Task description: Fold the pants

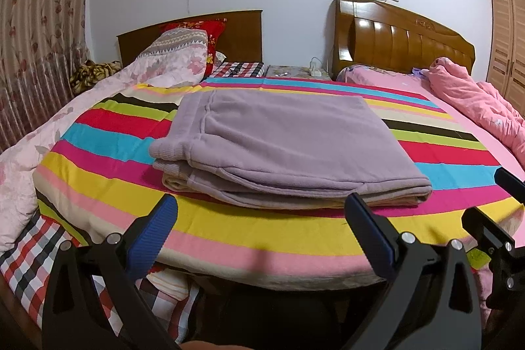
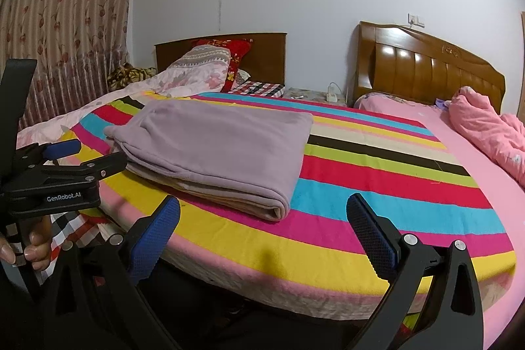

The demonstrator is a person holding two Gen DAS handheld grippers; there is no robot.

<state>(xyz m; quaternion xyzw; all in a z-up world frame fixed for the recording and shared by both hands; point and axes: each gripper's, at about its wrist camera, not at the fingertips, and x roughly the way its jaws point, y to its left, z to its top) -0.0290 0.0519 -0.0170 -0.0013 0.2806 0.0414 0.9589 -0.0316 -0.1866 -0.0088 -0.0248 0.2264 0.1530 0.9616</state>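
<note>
The lilac fleece pants (image 1: 282, 146) lie folded into a flat stacked rectangle on the striped blanket (image 1: 229, 228); they also show in the right wrist view (image 2: 216, 146). My left gripper (image 1: 262, 202) is open and empty, hovering just in front of the pants' near edge. It also shows from the side in the right wrist view (image 2: 70, 153). My right gripper (image 2: 262, 205) is open and empty, to the right of the pants above the blanket's front edge. Part of it shows in the left wrist view (image 1: 498, 218).
A floral quilt (image 1: 39, 146) and pillows lie at the left. A pink bed with a bunched pink duvet (image 1: 479, 107) is at the right. Two wooden headboards (image 1: 403, 48) stand against the wall, with a nightstand and power strip (image 1: 315, 69) between them.
</note>
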